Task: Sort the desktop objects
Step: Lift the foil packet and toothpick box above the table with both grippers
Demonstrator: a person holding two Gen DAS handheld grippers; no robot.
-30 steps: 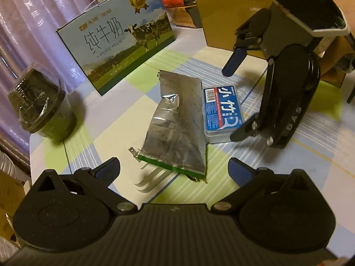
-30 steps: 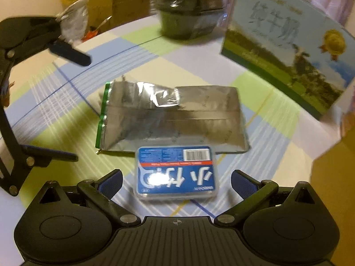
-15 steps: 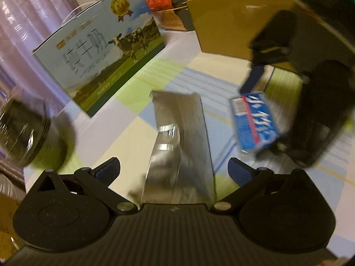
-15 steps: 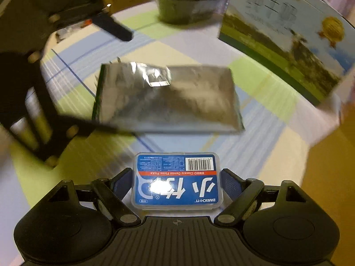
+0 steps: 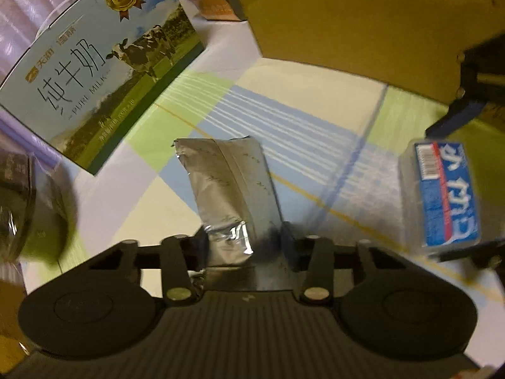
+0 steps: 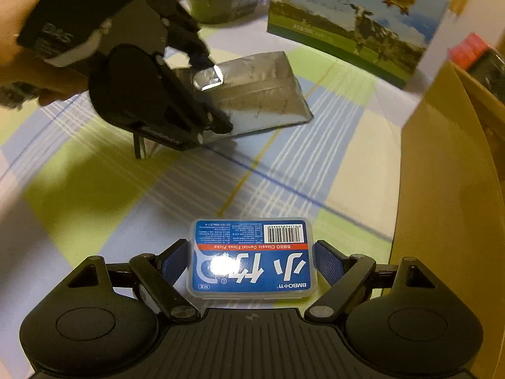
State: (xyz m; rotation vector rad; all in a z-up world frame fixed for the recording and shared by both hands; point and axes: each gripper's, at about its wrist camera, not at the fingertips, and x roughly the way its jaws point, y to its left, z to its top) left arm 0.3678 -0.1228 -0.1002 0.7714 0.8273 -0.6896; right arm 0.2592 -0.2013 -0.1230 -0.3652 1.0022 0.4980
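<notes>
The left gripper (image 5: pixel 244 246) was closed on the near end of the silver bag (image 5: pixel 230 183), which lay on the checked tablecloth (image 5: pixel 315 120) near the milk carton (image 5: pixel 94 63). The right gripper (image 6: pixel 252 262) held the floss box (image 6: pixel 252 259) above the cloth, beside the cardboard box (image 6: pixel 448 189).

Black gripper (image 6: pixel 252 260), blue pads (image 6: pixel 328 262), silver screws.

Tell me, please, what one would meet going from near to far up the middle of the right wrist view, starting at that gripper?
Right gripper → dental floss picks box held between its fingers → checked tablecloth → silver foil pouch gripped by the left gripper → pure milk carton.
</notes>
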